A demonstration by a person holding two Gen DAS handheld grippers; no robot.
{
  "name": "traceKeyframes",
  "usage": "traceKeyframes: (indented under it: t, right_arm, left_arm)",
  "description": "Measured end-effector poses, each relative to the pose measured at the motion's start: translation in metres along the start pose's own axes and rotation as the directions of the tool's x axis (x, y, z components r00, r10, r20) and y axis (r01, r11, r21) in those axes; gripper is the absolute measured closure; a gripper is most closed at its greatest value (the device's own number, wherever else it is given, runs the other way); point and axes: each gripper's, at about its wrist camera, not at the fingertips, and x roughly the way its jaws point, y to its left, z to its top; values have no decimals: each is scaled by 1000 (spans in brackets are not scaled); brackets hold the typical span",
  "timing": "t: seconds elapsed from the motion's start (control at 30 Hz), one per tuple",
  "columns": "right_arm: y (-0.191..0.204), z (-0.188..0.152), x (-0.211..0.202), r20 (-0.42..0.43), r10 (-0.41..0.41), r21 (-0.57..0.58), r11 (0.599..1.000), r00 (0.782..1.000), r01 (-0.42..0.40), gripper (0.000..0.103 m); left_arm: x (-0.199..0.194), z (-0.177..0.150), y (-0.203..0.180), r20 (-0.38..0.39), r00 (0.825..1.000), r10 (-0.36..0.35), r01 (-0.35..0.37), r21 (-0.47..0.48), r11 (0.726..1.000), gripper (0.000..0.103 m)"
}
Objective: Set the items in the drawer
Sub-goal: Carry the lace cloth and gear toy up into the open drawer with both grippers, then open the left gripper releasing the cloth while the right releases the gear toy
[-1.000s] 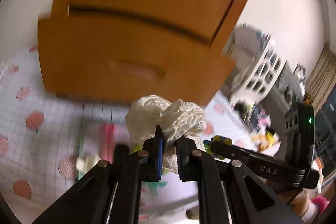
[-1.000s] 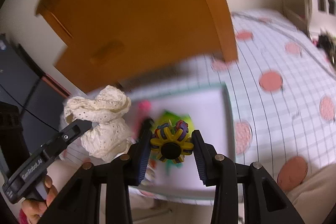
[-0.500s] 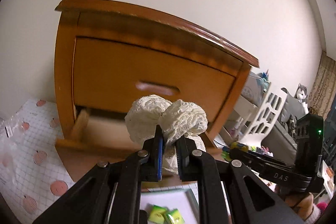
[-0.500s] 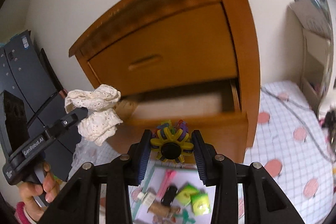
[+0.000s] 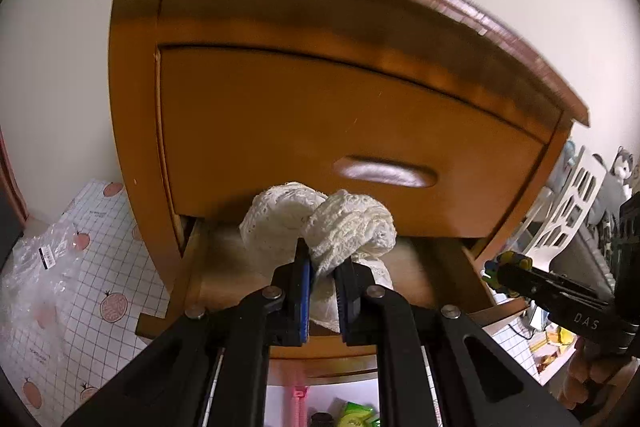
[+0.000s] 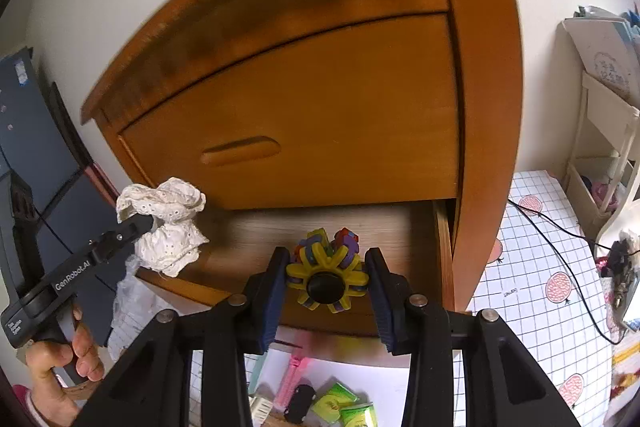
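Left tool (image 5: 322, 269) clamped on white lace cloth (image 5: 320, 223), right tool (image 6: 326, 277) on multicolour gear toy (image 6: 326, 267), both above open lower drawer (image 6: 320, 227). Risks: cloth snagging on pads; toy bouncing out.

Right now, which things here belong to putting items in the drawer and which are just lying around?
Part of the job:
- white lace cloth, clamped in the left gripper
- colourful interlocking toy, clamped in the right gripper
- open lower drawer

Lying about:
- green packets
- pink clip
- black cable
- clear plastic bag
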Motion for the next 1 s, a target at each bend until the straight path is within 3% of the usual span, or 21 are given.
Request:
traceKeyframes:
  t: [0.3,0.37,0.43,0.63,1.0]
  right_arm:
    - [0,0,28,-70,-46,-8,999,997,46,62]
    - [1,0,30,-76,-51,-11,999,996,50,60]
    - [2,4,32,-79,-51,-13,999,996,50,60]
    - [2,4,31,-80,-51,-17,999,995,50,48]
    - [1,-3,34,-93,-62,-30,998,994,59,31]
  left_arm:
    - [23,-6,4,-66,997,35,-36,-13,999,91]
    - [27,-5,2,-81,996,39,-41,-18,999,86]
    - [33,-5,-2,-88,995,43,-45,-23,999,72]
    - [29,-6,-2,-84,996,42,-45,-25,999,50]
    - [21,-9,0,-101,993,65,-69,-37,997,29]
